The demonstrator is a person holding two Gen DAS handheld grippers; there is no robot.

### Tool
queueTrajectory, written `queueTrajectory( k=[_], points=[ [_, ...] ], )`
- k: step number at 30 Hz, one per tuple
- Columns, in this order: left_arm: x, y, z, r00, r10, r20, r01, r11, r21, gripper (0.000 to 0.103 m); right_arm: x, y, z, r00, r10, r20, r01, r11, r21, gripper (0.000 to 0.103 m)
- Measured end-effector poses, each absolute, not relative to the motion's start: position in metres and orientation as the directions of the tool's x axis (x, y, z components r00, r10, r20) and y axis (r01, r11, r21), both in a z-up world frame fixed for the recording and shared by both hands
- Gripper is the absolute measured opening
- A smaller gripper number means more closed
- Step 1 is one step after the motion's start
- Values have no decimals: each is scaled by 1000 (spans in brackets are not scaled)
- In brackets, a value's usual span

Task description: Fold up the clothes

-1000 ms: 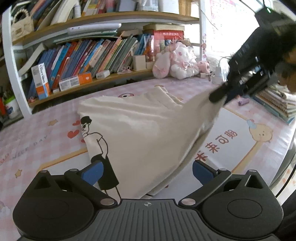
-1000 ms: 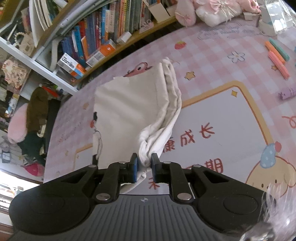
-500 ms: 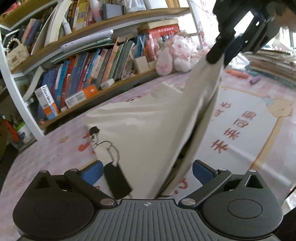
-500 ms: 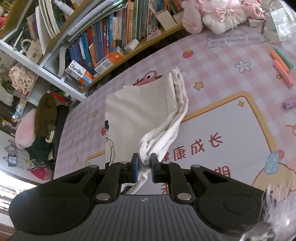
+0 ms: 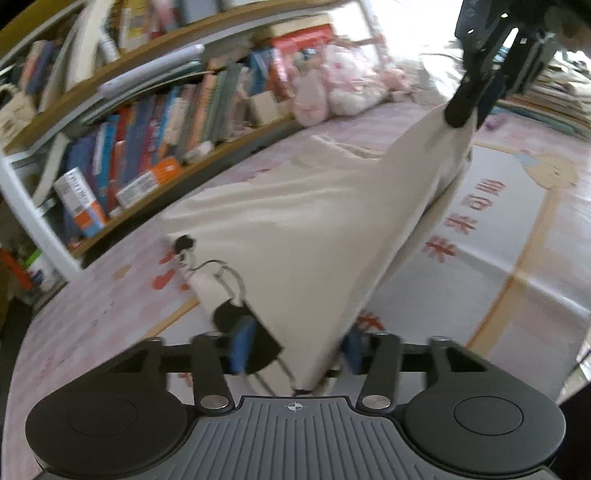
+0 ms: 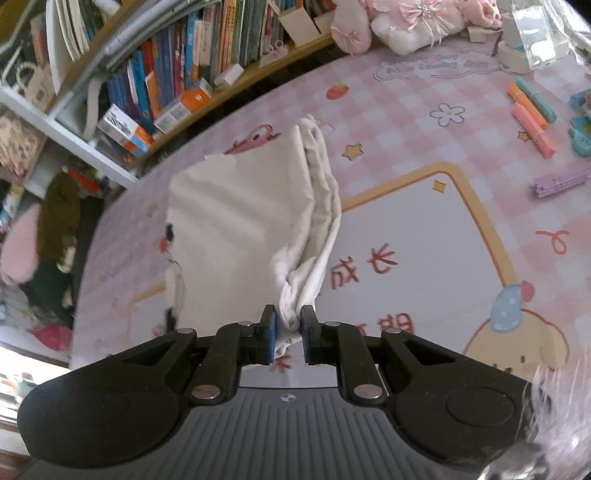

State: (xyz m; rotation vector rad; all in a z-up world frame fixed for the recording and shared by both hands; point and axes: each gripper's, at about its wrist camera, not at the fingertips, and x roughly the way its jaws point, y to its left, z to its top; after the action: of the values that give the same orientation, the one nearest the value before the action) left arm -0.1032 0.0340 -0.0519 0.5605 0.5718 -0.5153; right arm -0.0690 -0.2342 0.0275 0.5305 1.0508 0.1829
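Right gripper (image 6: 288, 334) clamps a bunched corner of the cream cotton T-shirt (image 6: 240, 206); left gripper (image 5: 295, 349) jaws are closing around its hem above the pink checked desk (image 6: 406, 122).

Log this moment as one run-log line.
task: fold clothes | right claw: shut on white T-shirt, corner lifted | left claw: closing, near hem between its pads | surface: pink mat

Ahead of you a crowded bookshelf (image 6: 177, 85) lines the wall, plush toys (image 6: 402, 26) beside it, daylight glaring in at right.

Black left gripper (image 5: 295, 349), blue pads, ribbed grey housing, silver screws
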Motion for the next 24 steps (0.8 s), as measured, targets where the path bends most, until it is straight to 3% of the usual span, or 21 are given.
queueTrajectory(
  k=[3, 6, 8, 10, 13, 18, 24],
  points=[
    [-104, 30, -53, 704, -314, -637, 622, 705, 341, 31, -72, -234, 22, 490, 342, -802, 94, 894, 438, 19],
    [-103, 29, -52, 690, -323, -648, 639, 693, 334, 31, -78, -235, 19, 486, 312, -816, 74, 916, 394, 25],
    [-101, 29, -51, 682, -326, -655, 645, 690, 328, 31, -83, -231, 21, 489, 281, -826, 14, 944, 329, 40],
    [-99, 29, -50, 672, -328, -664, 652, 686, 322, 31, -89, -222, 26, 499, 238, -834, -85, 970, 226, 49],
    [-95, 28, -47, 656, -330, -679, 663, 683, 308, 32, -103, -197, 31, 529, 175, -830, -295, 955, 13, 67],
    [-84, 33, -38, 626, -355, -694, 668, 703, 242, 33, -130, -145, 21, 602, 168, -781, -604, 735, -308, 68],
    [-76, 33, -31, 611, -367, -701, 667, 715, 207, 33, -135, -102, 0, 623, 252, -740, -705, 591, -392, 68]
  ],
)
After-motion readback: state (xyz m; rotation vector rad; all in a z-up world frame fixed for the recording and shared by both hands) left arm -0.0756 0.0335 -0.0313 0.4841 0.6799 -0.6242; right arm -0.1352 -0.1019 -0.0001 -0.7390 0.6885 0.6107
